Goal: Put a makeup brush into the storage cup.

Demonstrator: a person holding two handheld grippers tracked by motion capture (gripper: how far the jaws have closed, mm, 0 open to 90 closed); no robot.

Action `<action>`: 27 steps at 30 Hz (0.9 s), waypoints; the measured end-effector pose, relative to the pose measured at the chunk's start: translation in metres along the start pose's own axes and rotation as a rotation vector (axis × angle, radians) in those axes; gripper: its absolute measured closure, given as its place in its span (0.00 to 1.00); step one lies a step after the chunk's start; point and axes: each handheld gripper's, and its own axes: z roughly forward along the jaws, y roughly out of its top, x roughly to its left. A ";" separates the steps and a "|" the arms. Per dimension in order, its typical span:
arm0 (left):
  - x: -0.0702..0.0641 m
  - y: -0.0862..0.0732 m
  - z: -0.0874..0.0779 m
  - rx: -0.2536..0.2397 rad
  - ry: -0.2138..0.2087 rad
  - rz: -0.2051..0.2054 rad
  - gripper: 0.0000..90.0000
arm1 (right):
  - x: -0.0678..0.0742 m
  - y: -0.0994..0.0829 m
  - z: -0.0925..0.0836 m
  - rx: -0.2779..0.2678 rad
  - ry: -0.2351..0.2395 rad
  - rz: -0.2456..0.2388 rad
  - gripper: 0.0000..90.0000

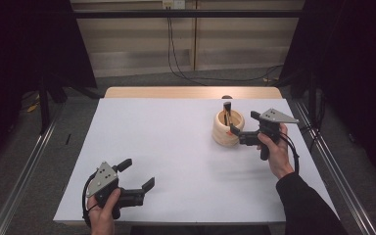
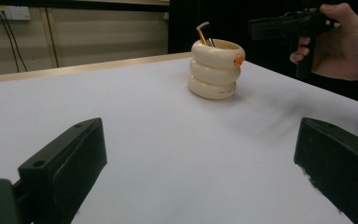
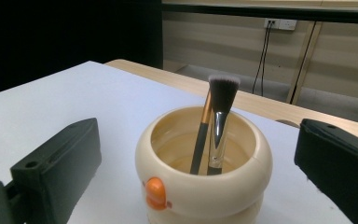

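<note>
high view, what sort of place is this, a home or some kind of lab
Probably a lab or recording setup, not a home: a bare white table framed by metal rails and black curtains, with loose cables running up to a wall socket.

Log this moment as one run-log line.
right gripper: open, beside holder | brushes: upright in holder | left gripper: open, nothing between jaws, low over table

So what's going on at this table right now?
A person holds a gripper in each hand over a white table. The right gripper is open beside a cream ringed holder, which has two makeup brushes standing in it, and grips nothing. The left gripper, also open and empty, sits near the table's front edge.
</note>
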 end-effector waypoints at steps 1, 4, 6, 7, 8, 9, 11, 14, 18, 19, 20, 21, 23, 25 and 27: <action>0.000 0.000 0.000 -0.003 -0.005 -0.003 0.02 | 0.001 0.000 -0.002 -0.003 -0.002 -0.001 0.00; 0.000 0.000 0.000 -0.004 0.003 0.002 0.02 | 0.004 -0.001 -0.009 -0.010 -0.004 -0.008 0.00; 0.000 0.000 -0.001 0.000 0.012 0.004 0.02 | 0.006 -0.001 -0.014 -0.011 -0.004 -0.001 0.00; 0.000 0.000 -0.001 -0.002 0.015 0.002 0.02 | 0.006 -0.001 -0.016 -0.015 -0.003 0.002 0.00; 0.000 0.000 -0.001 -0.002 0.013 0.003 0.02 | 0.007 -0.001 -0.019 -0.016 -0.005 0.004 0.00; 0.000 0.000 -0.001 -0.004 0.013 0.000 0.02 | 0.008 -0.002 -0.021 -0.016 -0.006 0.005 0.00; 0.000 0.000 0.000 -0.007 0.008 -0.001 0.02 | 0.009 -0.004 -0.026 -0.012 -0.008 -0.005 0.00; 0.000 0.000 0.000 -0.008 0.009 -0.002 0.02 | 0.011 -0.006 -0.033 -0.012 -0.007 0.004 0.00; 0.001 0.000 -0.001 -0.008 0.015 -0.001 0.02 | 0.016 -0.006 -0.042 -0.033 -0.023 -0.012 0.00; 0.001 0.000 -0.001 -0.008 0.017 -0.003 0.02 | 0.017 -0.007 -0.045 -0.024 -0.019 -0.011 0.00; 0.001 0.000 -0.001 -0.007 0.016 -0.002 0.02 | 0.018 -0.008 -0.047 -0.025 -0.018 -0.010 0.00; 0.001 0.000 -0.001 -0.007 0.018 -0.001 0.02 | 0.019 -0.010 -0.048 -0.022 -0.015 -0.013 0.00; 0.001 0.000 -0.001 -0.004 0.011 -0.004 0.02 | 0.021 -0.014 -0.053 -0.011 -0.023 -0.017 0.00; 0.001 -0.001 0.000 -0.007 0.006 -0.008 0.02 | 0.022 -0.017 -0.058 -0.011 -0.024 -0.010 0.00; 0.001 -0.001 0.000 -0.008 0.006 -0.011 0.02 | 0.022 -0.020 -0.064 -0.002 -0.024 -0.018 0.00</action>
